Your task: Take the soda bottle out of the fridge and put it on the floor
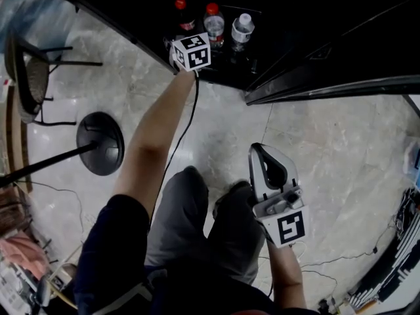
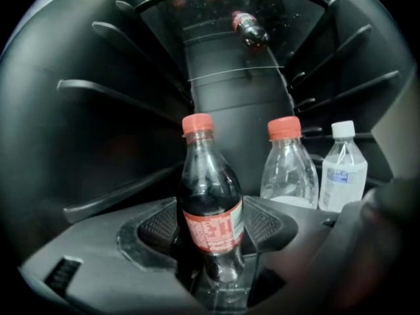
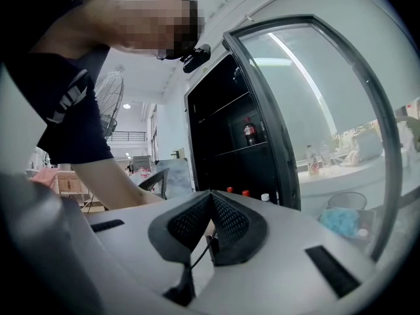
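As we are looking steeply down at the pale marble floor [image 1: 328,149], a chair [image 1: 29,77] is standing at the far left, and the round black base of a stand [image 1: 100,143] is sitting just right of it. Our left arm is stretching past them into the bottom of the open black fridge [image 2: 79,149]. There the left gripper [image 2: 211,231] is pinching the soda bottle [image 2: 210,195], with its two mesh pads [image 2: 159,225] pressing against the bottle's sides at the red label, one on each flank. The bottle is standing upright in the fridge's lowest compartment, with its long axis running vertically, its red cap pointing up and dark cola showing inside.

Just to its right a clear red-capped bottle [image 2: 287,166] is standing, and right of that a smaller white-capped water bottle [image 2: 343,169]. The three are lining up in a row, near each other but apart. Higher up, another dark soda bottle [image 2: 249,29] is resting on a glass shelf. Right of the fridge opening, its glass door [image 3: 315,110] is hanging open. Farthest right, we are holding the right gripper [image 3: 210,199] over the floor beside our knee, well apart from the fridge. Its jaws are pressing together at the tips with nothing between them.
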Demonstrator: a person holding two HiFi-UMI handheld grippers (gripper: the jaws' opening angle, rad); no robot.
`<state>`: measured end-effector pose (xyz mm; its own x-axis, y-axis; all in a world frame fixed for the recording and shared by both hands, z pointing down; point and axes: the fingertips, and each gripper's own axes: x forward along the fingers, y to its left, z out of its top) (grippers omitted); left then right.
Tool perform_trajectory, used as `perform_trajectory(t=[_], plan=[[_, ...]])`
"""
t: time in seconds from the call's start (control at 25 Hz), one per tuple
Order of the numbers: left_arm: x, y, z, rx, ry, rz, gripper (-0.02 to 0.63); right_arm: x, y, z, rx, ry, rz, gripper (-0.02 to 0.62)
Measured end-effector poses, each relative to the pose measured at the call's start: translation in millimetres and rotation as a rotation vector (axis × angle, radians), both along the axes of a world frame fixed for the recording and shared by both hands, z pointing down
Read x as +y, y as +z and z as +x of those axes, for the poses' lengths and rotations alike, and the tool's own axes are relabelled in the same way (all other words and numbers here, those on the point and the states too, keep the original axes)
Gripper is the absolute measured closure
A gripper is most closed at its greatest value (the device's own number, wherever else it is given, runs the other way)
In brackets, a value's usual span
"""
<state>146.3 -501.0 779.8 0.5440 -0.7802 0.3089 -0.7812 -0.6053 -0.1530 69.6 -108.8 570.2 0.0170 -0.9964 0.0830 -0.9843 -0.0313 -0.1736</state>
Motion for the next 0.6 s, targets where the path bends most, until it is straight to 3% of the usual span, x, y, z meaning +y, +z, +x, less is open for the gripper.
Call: perform_trajectory(t=[0.6], plan=[[7, 2, 2, 0.017, 0.063, -0.017, 0.318, 7, 13, -2, -0.003, -0.003, -0.019, 0.577]])
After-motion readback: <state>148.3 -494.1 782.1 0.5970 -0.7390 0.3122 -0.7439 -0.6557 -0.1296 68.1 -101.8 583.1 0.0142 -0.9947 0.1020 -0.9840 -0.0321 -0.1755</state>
